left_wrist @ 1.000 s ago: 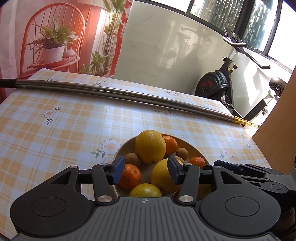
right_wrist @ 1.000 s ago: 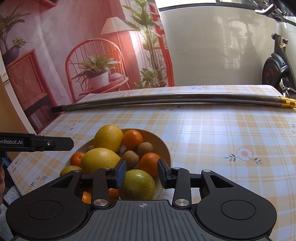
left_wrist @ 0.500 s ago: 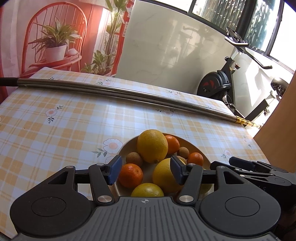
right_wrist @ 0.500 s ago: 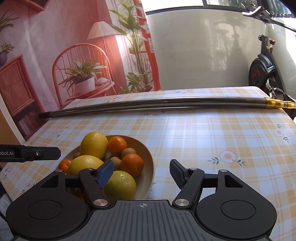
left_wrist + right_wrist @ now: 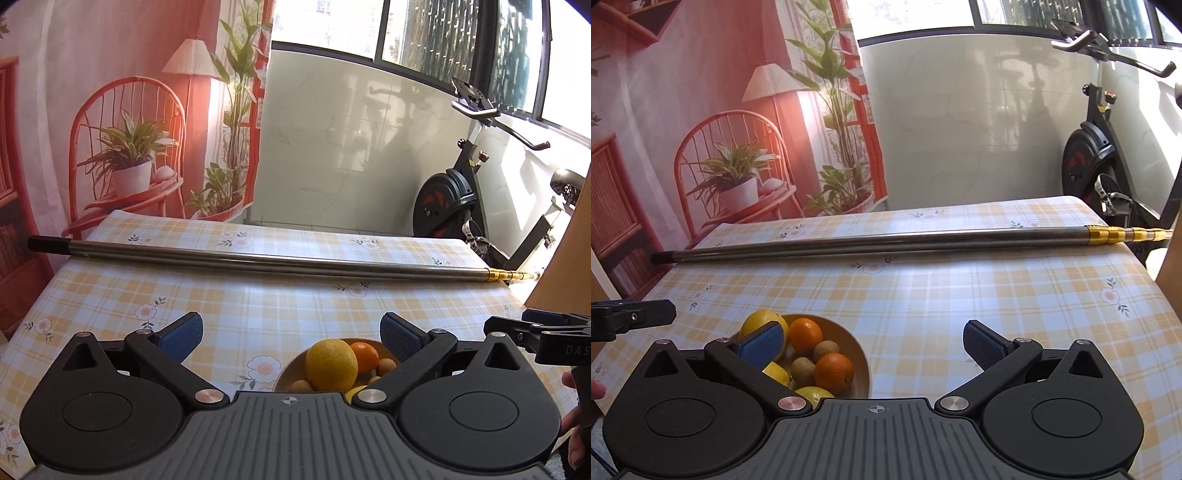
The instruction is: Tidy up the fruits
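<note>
Fruit sits heaped in a tan bowl [image 5: 862, 365] at the near edge of the checked counter [image 5: 942, 288]: big yellow lemons [image 5: 331, 364], glossy oranges [image 5: 834, 373], small brown kiwis [image 5: 803, 369]. Left claw [image 5: 291, 334] is spread wide, empty, above the bowl. Right claw [image 5: 870, 343] is spread wide too, empty, bowl at its left finger. Letters "DAS" show on the right claw's body in the left view.

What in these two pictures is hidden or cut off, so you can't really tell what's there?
- Left wrist view: the near half of the bowl and its lower fruit, hidden behind the left gripper body.
- Right wrist view: the yellow fruit, partly covered by the right gripper finger pad.
- Right wrist view: the metal pole, its gold tip cut off by a brown panel.
</note>
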`<state>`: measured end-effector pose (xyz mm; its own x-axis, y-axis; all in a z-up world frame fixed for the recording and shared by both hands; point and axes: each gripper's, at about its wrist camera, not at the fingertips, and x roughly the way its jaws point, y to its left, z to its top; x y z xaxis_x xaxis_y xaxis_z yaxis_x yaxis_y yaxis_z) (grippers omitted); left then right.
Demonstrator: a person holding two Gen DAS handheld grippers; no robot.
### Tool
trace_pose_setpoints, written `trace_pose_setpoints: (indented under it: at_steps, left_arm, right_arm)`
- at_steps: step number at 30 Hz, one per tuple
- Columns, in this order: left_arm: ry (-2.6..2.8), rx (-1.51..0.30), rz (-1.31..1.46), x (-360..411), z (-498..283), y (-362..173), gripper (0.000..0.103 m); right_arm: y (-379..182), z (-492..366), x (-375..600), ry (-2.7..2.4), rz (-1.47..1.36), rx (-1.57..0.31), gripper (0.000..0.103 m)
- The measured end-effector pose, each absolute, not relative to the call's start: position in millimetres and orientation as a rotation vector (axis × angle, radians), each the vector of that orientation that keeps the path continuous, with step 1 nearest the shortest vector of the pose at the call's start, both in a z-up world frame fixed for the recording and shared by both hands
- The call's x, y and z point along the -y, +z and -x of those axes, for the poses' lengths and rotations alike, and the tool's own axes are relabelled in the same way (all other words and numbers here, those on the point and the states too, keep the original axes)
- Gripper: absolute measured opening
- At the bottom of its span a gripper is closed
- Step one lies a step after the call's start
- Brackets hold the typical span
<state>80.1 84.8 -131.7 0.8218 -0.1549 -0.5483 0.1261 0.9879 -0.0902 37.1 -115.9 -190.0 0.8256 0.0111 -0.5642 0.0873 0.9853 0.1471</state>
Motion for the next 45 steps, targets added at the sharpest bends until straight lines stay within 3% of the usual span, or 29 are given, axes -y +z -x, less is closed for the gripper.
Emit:
trace_pose_setpoints:
  at_steps: [9, 16, 45]
  left_arm:
    - [-0.129, -0.453, 0.039, -80, -72, -68, 0.103]
    - [-0.134, -0.426, 0.013, -66, -64, -48, 0.103]
    - [-0.161, -0.347, -0.016, -62, -50, -33, 0.103]
  right_arm:
    - [-105, -35, 114, -0.079, -0.111, -0.479, 0.103]
    - [-60, -29, 113, -0.085, -0.087, -0.405, 0.103]
    - [-35, -9, 108, -0.122, -0.089, -0.35, 0.103]
